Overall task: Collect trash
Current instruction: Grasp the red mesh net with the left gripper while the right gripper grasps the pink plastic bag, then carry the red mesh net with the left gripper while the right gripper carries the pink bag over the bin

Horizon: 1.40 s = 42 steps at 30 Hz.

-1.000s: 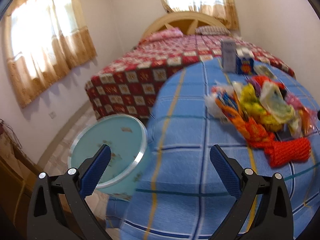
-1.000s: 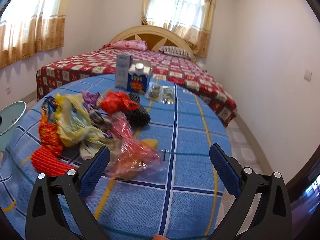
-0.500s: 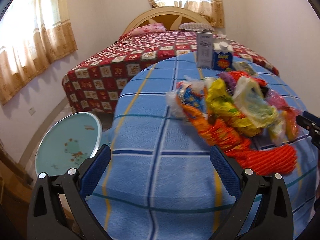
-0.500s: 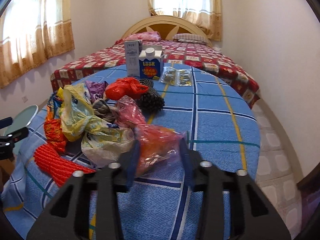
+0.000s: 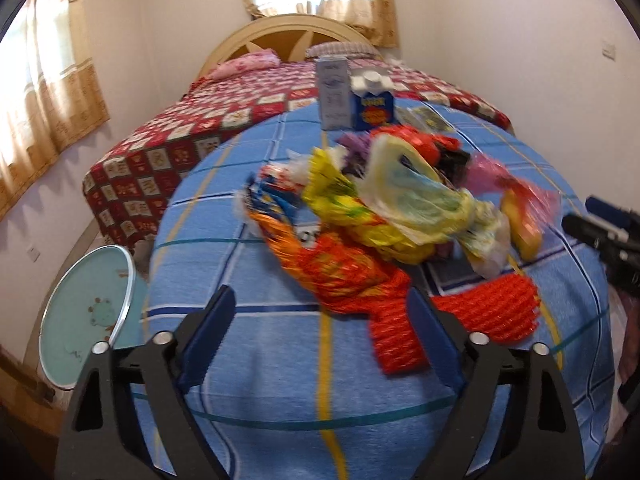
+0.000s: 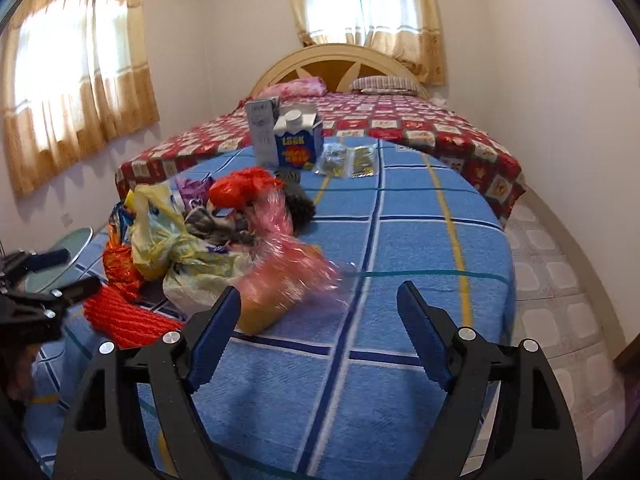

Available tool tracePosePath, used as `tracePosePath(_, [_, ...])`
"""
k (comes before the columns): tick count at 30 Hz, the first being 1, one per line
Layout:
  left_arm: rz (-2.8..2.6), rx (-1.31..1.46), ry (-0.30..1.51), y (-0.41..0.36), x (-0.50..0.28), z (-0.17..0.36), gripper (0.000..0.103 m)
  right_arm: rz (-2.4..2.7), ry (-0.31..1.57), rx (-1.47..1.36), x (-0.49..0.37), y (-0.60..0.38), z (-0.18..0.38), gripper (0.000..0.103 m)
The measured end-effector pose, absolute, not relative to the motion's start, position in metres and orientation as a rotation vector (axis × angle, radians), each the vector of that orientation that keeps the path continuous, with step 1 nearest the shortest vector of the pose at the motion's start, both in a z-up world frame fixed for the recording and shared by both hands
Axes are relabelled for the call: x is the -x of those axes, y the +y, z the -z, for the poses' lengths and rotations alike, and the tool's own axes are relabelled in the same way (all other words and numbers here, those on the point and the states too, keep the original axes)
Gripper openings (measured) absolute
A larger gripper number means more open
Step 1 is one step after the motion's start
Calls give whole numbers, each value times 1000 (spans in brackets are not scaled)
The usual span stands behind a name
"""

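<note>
Blue checked blanket [image 6: 400, 248] has a trash pile [image 5: 392, 216] of plastic bags and wrappers in the middle, and behind it a blue carton [image 6: 298, 142] reads "LOOK"; the grey box beside it is too blurry to read. Left gripper [image 5: 324, 336] has just been closing a bit but stays spread with nothing between, pile just ahead; right gripper [image 6: 318, 336] just reopened, empty, pink bag [image 6: 288, 280] by its left finger

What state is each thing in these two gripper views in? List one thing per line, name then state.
left gripper: open, jaws just closing a little, nothing between them.
right gripper: open, jaws just reopening, nothing gripped.
blue carton: upright, cap on.
grey box: upright beside the carton.
red mesh bag: lying flat.
pink bag: crumpled, lying.
yellow bag: crumpled in the pile.
two sachets: lying flat.
</note>
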<state>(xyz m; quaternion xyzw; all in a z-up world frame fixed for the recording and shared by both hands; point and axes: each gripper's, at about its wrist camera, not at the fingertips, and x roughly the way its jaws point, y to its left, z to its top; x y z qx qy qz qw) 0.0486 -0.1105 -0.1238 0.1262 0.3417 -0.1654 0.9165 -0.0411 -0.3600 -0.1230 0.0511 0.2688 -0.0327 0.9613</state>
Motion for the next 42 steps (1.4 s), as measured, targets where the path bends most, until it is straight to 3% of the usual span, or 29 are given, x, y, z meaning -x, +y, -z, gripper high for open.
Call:
tracePosePath(3, [381,-261,733,-116,-47,132,70,91,547,-131,47,-373,127,79])
tracePosePath(7, [449,-257,767,-121,-46,143,67,109,573,-170,47,-383,139,79])
tracePosePath(8, [471,-252,767,-122,-45,143,53,108,580,-176,46,-383,141,79])
tracePosePath(9, [525,-243,774,-123,-44,142,33,106,585,-176,45,-382,143,79])
tracePosePath(12, [580,-280,747,-132,-33,140,3,103,581,-166,44,-379,142,79])
tracePosePath(30, [454,-99,538,-53,-46,45,2,7,598,-272,-4,-356,124,76])
tracePosePath(32, [424,-99,540,-45,-52,47,2,-19,639,-283,-10,-354,128,55])
tracePosePath(36, [381,-98,566,-30,-61,56,1,-32,637,-255,-7,-354,128,35])
tracePosePath(37, [374,-96,570,-26,-63,58,2,-27,634,-246,-6,-354,126,19])
tracePosePath(42, [341,-80,555,-11,-67,55,2,-30,627,-213,-6,-352,121,8])
